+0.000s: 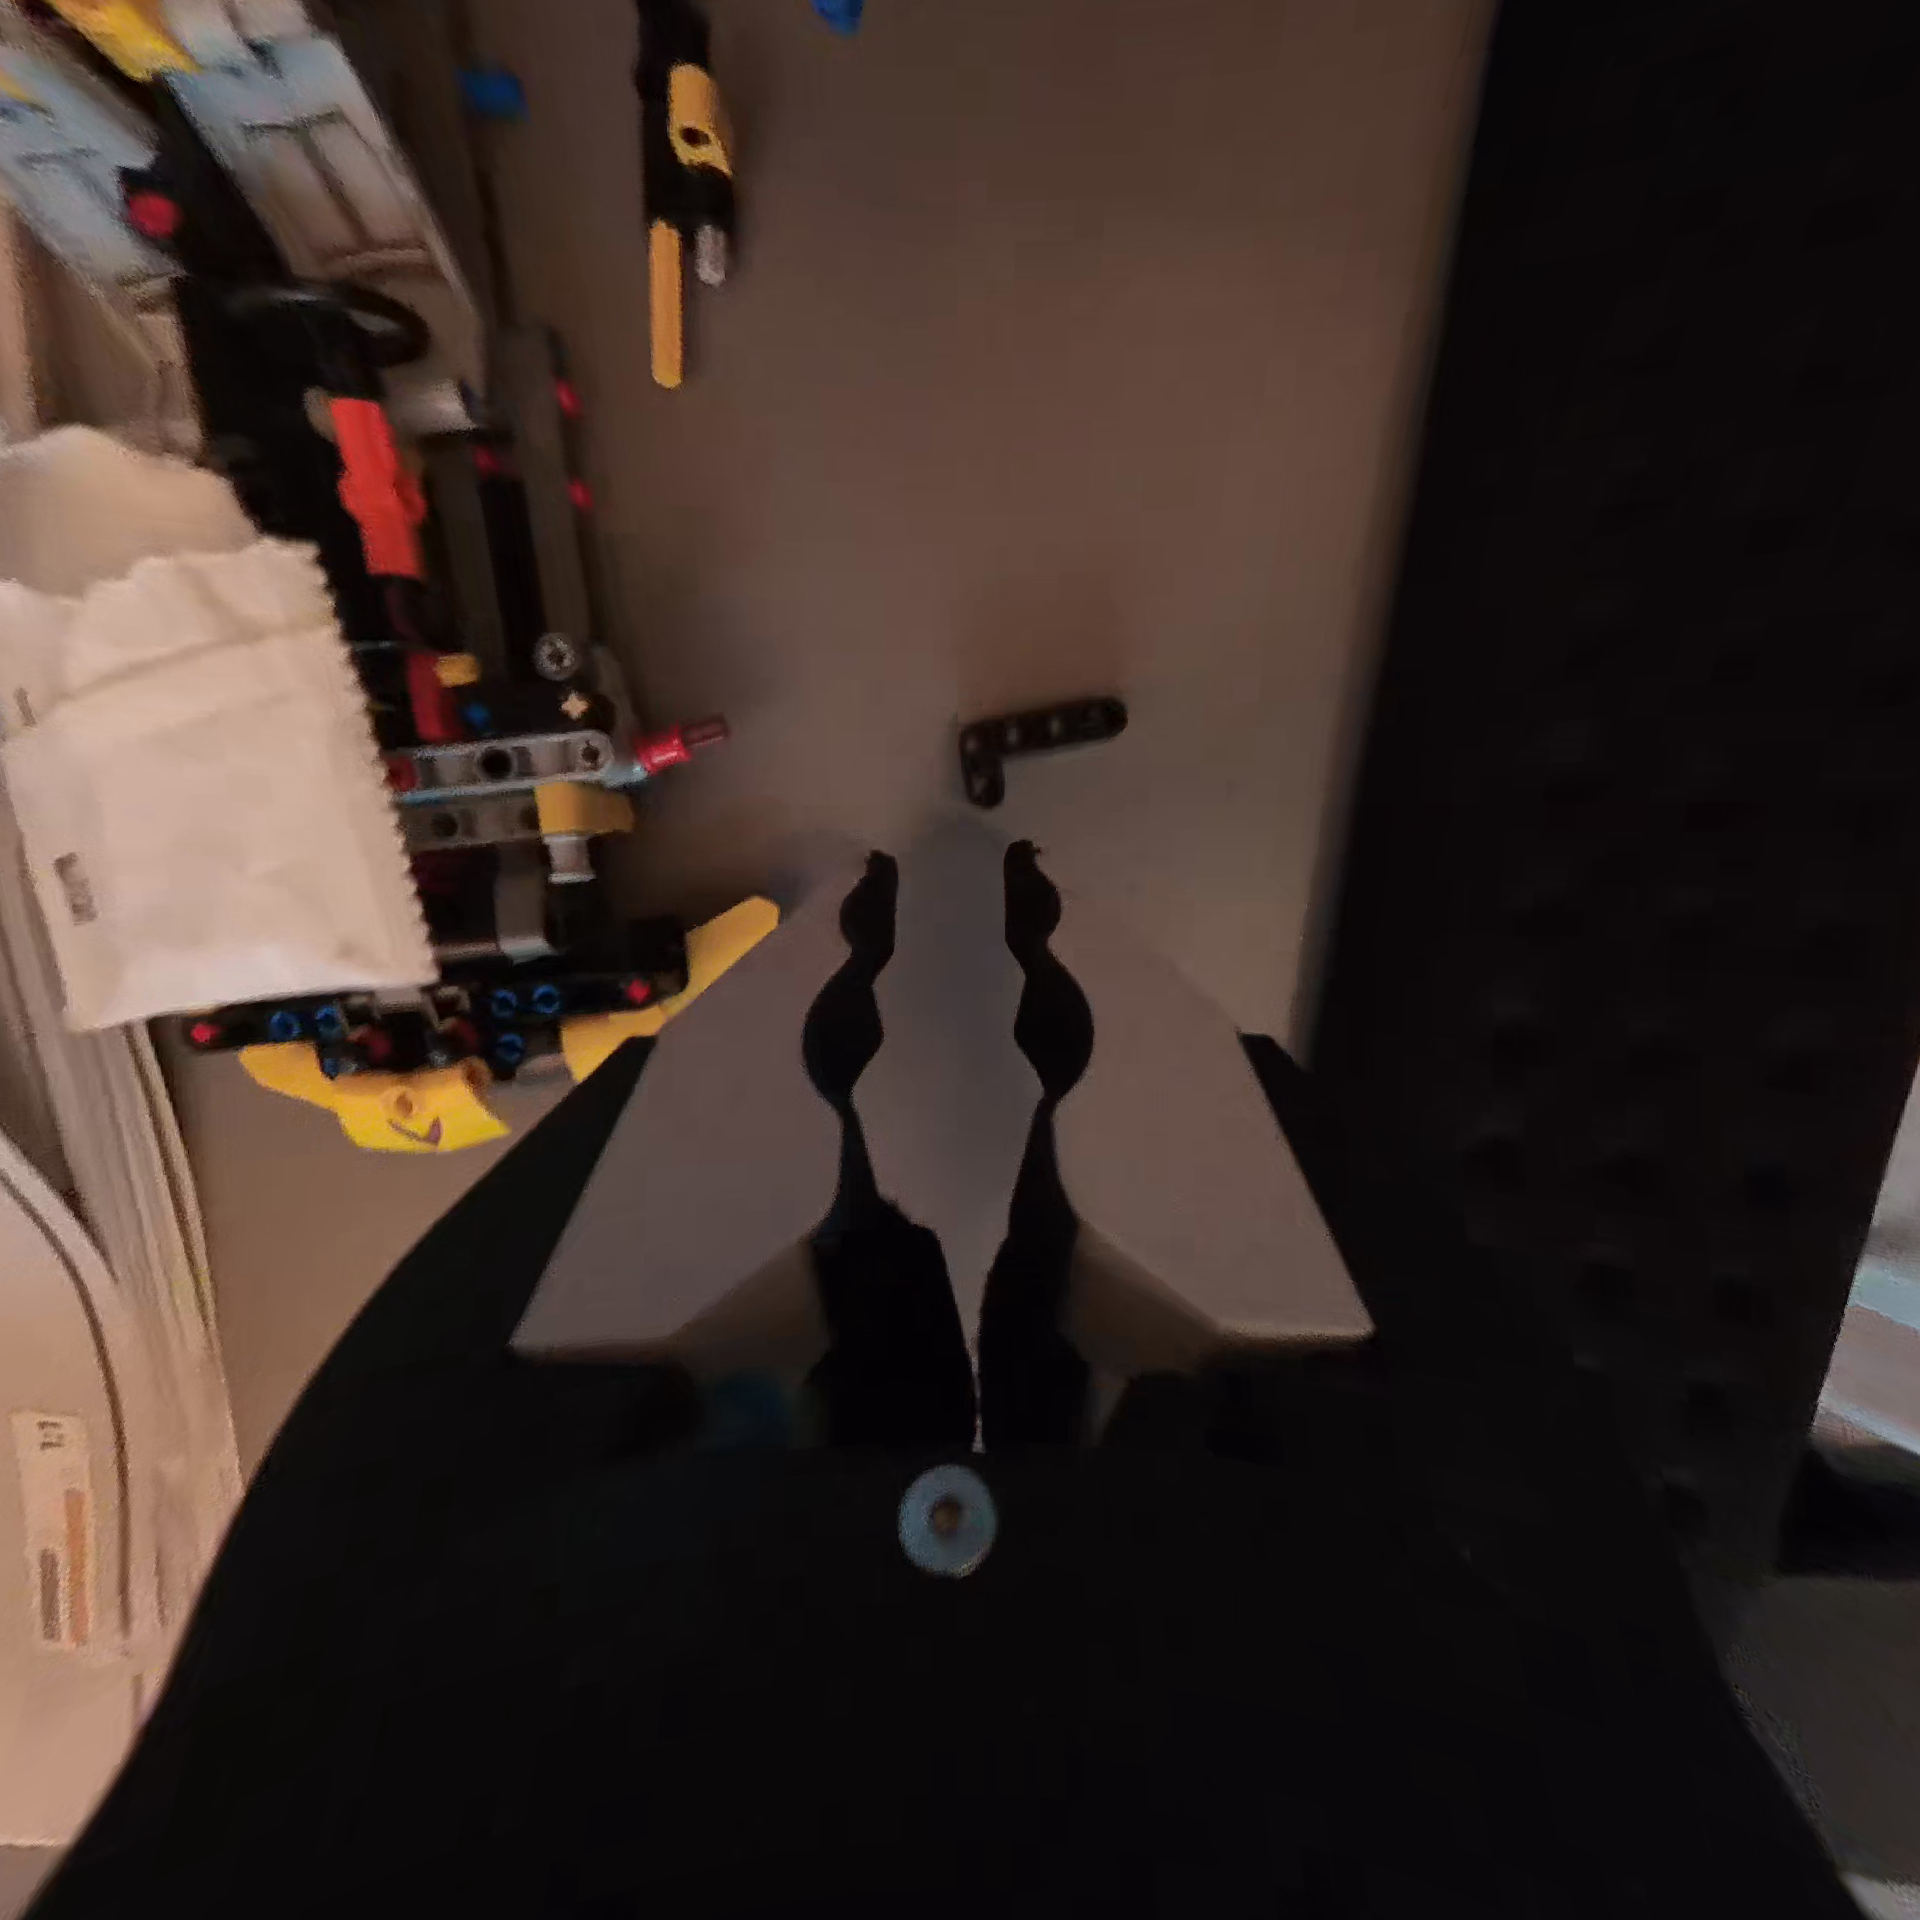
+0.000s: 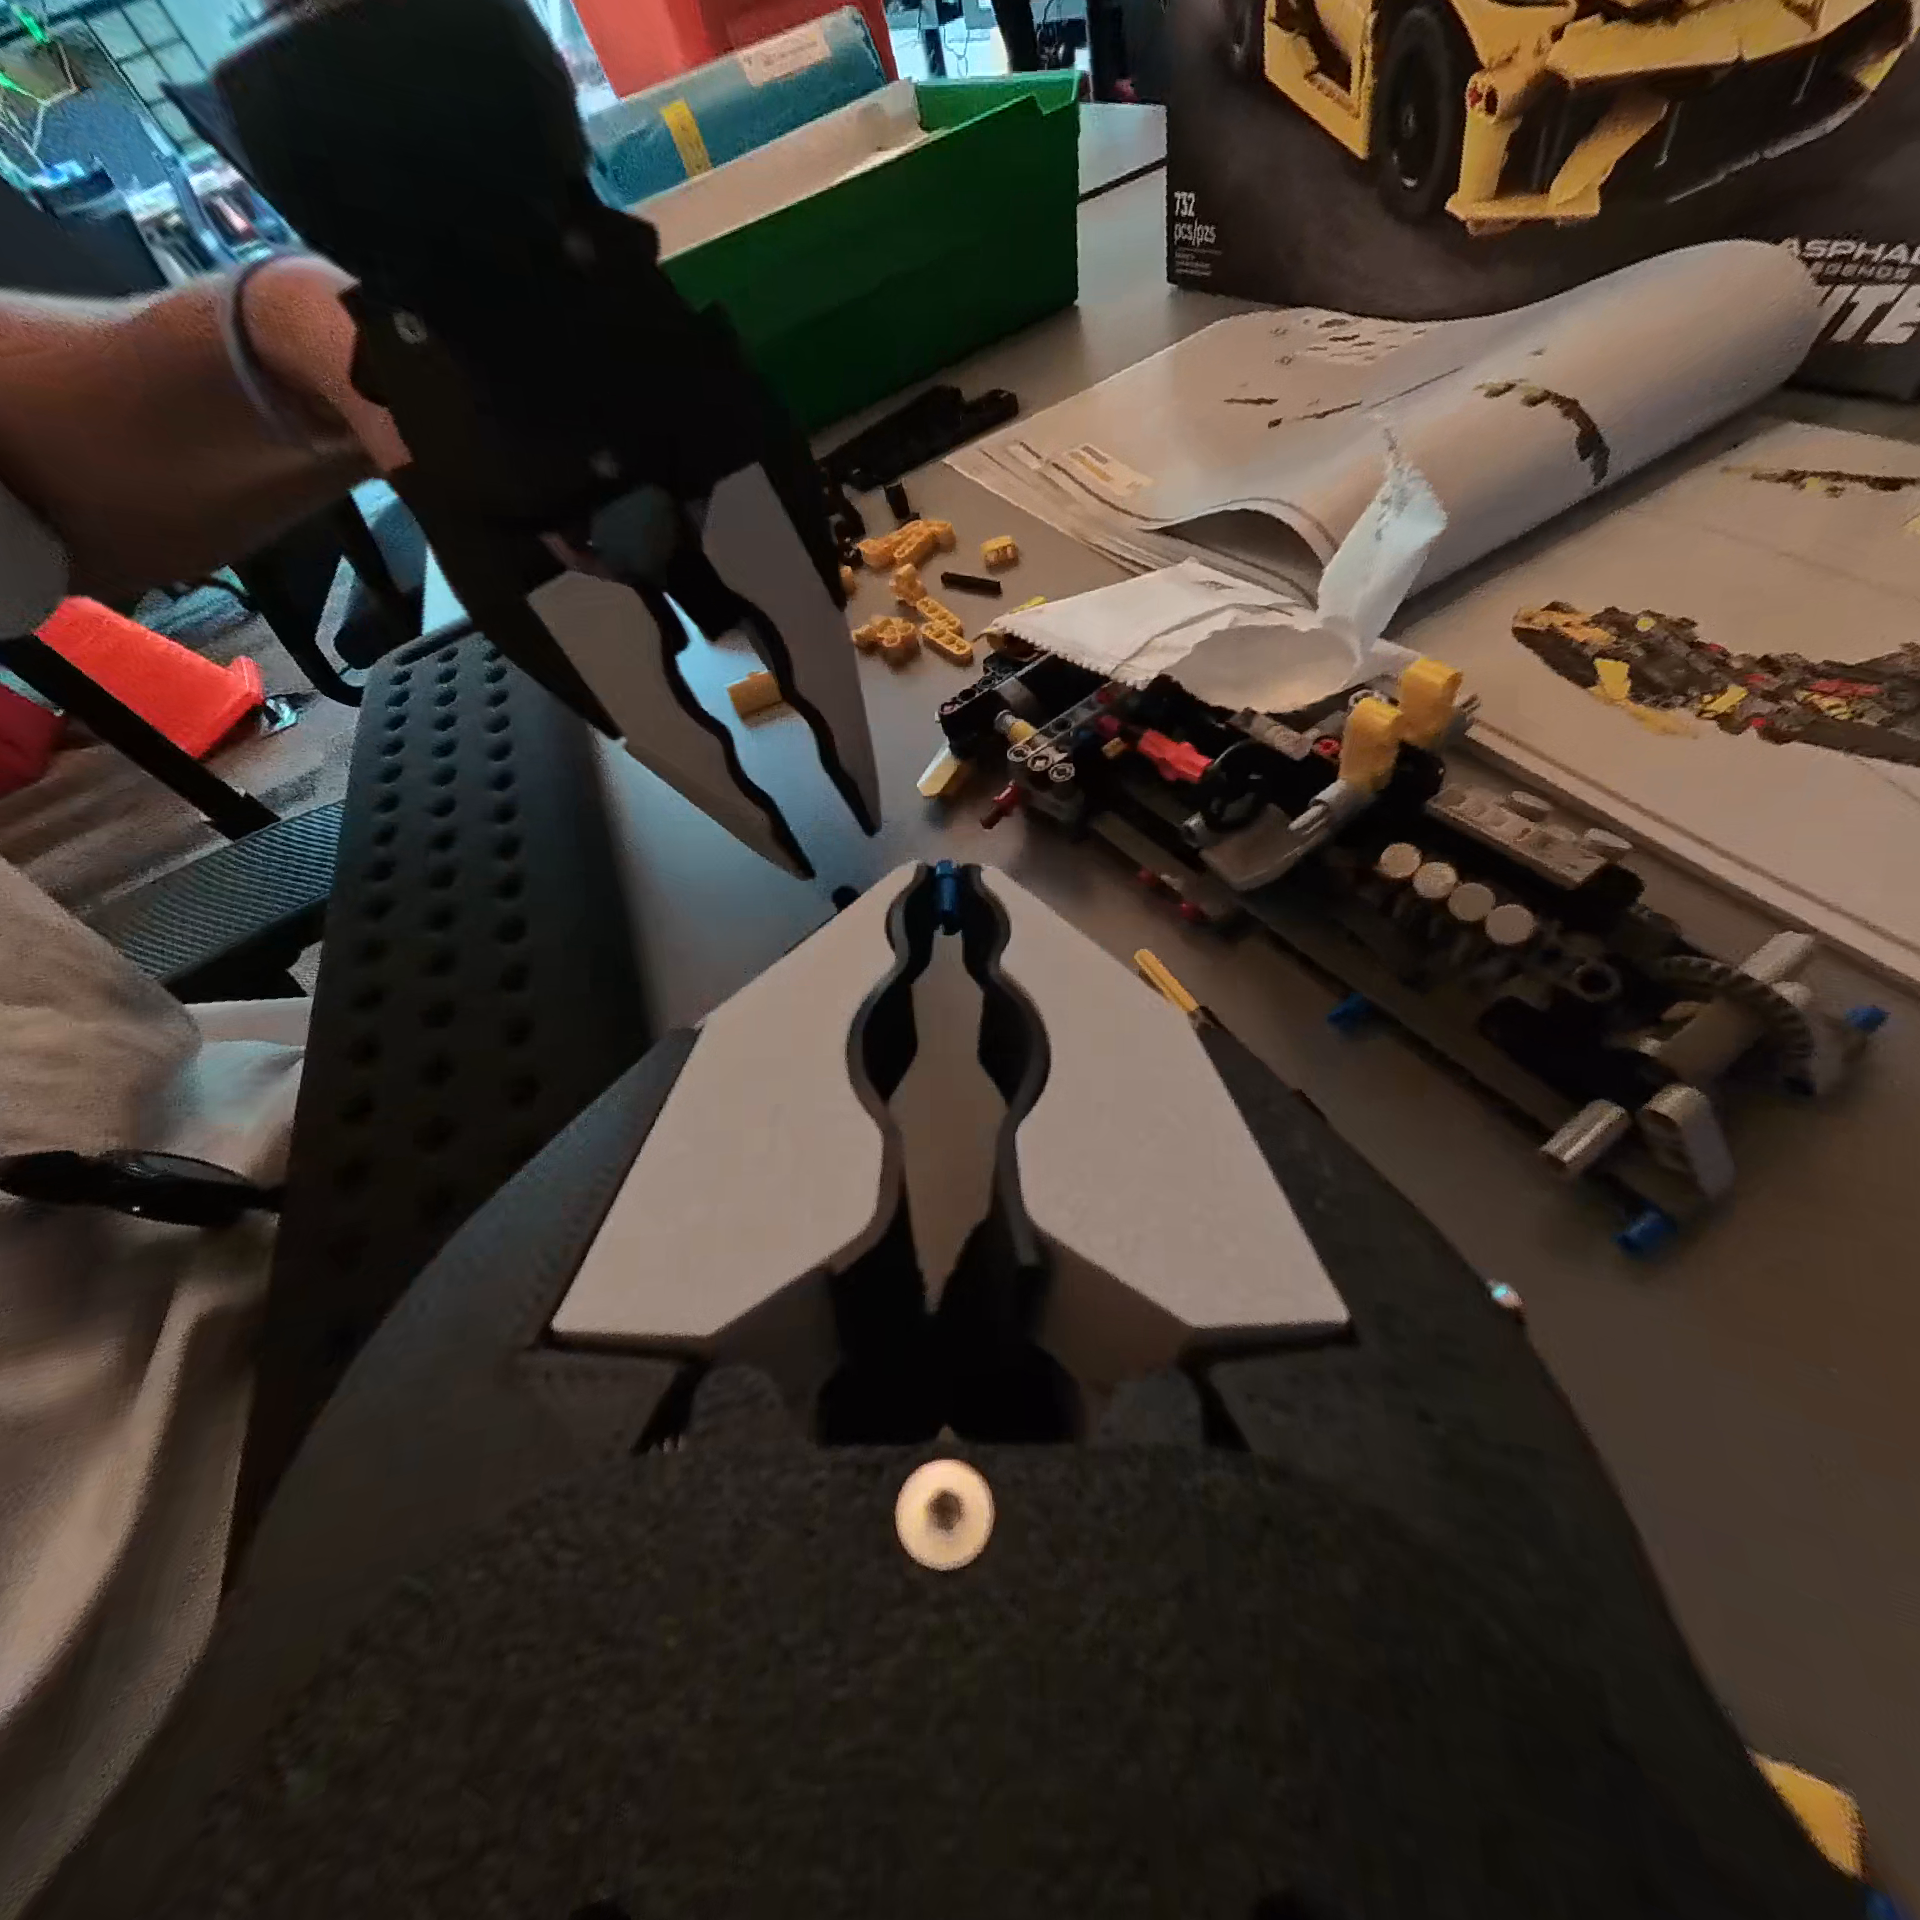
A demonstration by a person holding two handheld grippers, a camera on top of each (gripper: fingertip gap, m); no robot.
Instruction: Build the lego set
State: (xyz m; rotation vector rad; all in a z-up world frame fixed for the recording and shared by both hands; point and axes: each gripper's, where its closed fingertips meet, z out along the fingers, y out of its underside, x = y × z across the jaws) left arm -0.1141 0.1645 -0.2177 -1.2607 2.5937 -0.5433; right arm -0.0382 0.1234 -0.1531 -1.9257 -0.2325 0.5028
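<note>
My left gripper [image 1: 951, 857] is open and empty, pointing down at the table just short of a small black L-shaped beam [image 1: 1034, 740]. It also shows in the right wrist view [image 2: 840, 850], held by a hand at the upper left. My right gripper [image 2: 948, 883] is shut on a small blue pin [image 2: 947, 891] at its tips, close below the left gripper's tips. The part-built black, grey and yellow car chassis [image 2: 1351, 862] lies to the right; in the left wrist view it lies at the left [image 1: 488, 790].
A torn white paper bag [image 2: 1226, 634] lies over the chassis end. Open instruction booklets [image 2: 1455, 447] and the set's box [image 2: 1538, 156] are at the back right. Loose yellow pieces [image 2: 914, 613] and a green bin [image 2: 883, 239] sit behind. A black perforated chair back [image 2: 457, 883] stands left. My right fingertips sit around 11 cm from my left ones.
</note>
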